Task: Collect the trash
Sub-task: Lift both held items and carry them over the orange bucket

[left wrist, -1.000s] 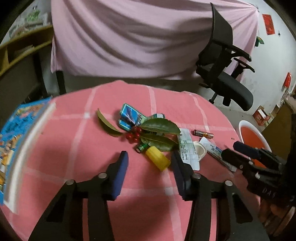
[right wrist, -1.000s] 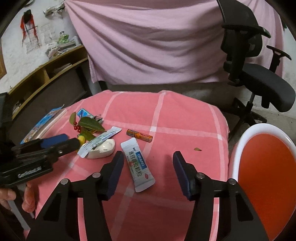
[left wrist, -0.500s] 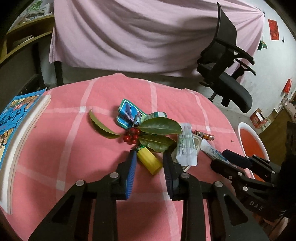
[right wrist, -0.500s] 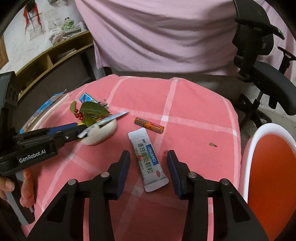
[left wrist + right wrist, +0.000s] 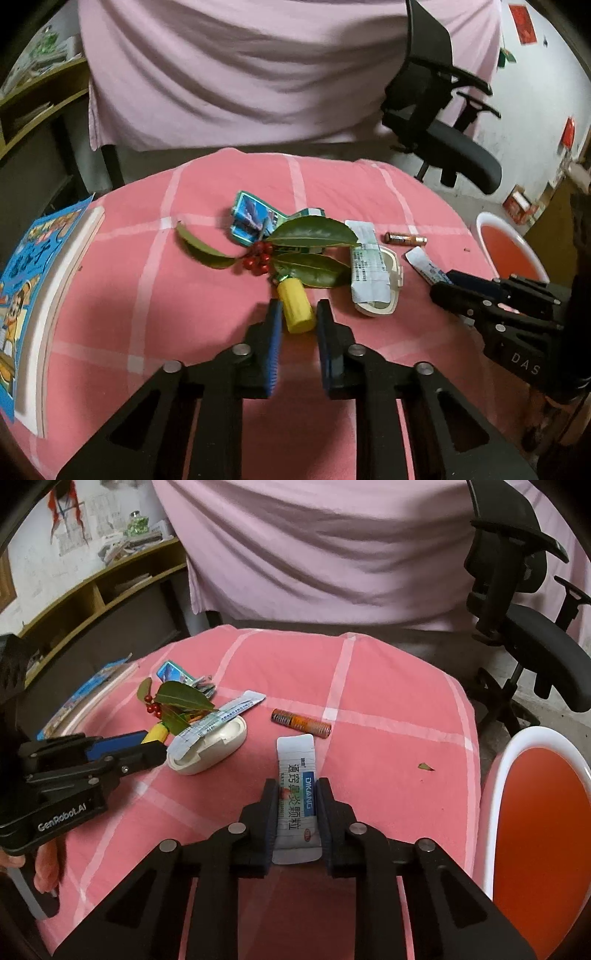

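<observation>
On the pink checked tablecloth my left gripper is closing, and its pads touch both sides of a yellow tube at the near end of the litter pile. My right gripper is shut on a white sachet that lies flat on the cloth. An orange battery lies just beyond the sachet. The pile also holds green leaves with red berries, a crumpled blue packet, and a white oval case with a second sachet over it.
An orange bin with a white rim stands off the table's right edge. A blue picture book lies along the left edge. A black office chair and a pink drape stand behind the table. A leaf scrap lies near the bin.
Both grippers' jaws have narrowed from wide apart. The left pair now flanks the yellow tube and the right pair has come in onto the white sachet. Neither hand has shifted much.
</observation>
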Action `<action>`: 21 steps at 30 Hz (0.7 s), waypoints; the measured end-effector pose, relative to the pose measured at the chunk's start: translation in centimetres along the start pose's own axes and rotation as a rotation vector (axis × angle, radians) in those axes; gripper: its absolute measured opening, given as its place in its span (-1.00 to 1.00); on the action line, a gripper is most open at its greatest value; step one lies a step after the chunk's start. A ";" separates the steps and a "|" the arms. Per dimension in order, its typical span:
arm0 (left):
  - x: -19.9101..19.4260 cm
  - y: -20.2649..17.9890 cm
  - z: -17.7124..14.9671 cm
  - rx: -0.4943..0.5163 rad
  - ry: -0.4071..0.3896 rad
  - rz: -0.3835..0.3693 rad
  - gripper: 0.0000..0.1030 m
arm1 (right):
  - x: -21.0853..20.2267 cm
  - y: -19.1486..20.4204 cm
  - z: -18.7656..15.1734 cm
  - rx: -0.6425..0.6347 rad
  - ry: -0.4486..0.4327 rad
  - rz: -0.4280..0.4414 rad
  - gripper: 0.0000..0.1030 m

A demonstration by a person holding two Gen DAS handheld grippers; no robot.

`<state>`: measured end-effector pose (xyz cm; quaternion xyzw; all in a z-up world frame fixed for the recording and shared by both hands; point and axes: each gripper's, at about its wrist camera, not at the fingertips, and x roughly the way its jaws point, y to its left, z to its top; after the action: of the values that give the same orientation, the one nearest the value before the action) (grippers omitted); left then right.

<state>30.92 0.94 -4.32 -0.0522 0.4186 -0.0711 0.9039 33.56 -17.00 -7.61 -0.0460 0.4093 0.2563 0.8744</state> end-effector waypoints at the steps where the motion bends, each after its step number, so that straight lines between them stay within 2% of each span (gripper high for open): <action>1: -0.1 0.2 -0.1 -0.015 -0.007 -0.010 -0.76 | -0.2 0.0 0.0 0.000 -0.008 0.005 -0.65; 6: -1.4 1.3 -0.3 -0.072 -0.058 -0.056 -0.76 | -1.7 0.5 -0.3 -0.024 -0.087 0.020 -0.67; 9: -2.5 1.1 -0.3 -0.076 -0.119 -0.075 -0.76 | -2.7 0.8 -0.4 -0.042 -0.145 0.020 -0.67; 12: -4.6 0.6 -0.8 -0.067 -0.228 -0.101 -0.76 | -4.0 1.2 -0.6 -0.056 -0.222 0.018 -0.67; 16: -7.5 -1.0 -1.8 -0.012 -0.393 -0.096 -0.76 | -6.2 1.4 -1.4 -0.068 -0.357 -0.006 -0.66; 21: -9.3 -3.2 -3.1 0.044 -0.515 -0.073 -0.75 | -8.9 1.5 -2.6 -0.076 -0.524 -0.025 -0.66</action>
<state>22.38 -0.77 1.15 -0.0639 0.1710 -0.0972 0.9784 26.34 -20.08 -2.55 -0.0160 0.1584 0.2641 0.9513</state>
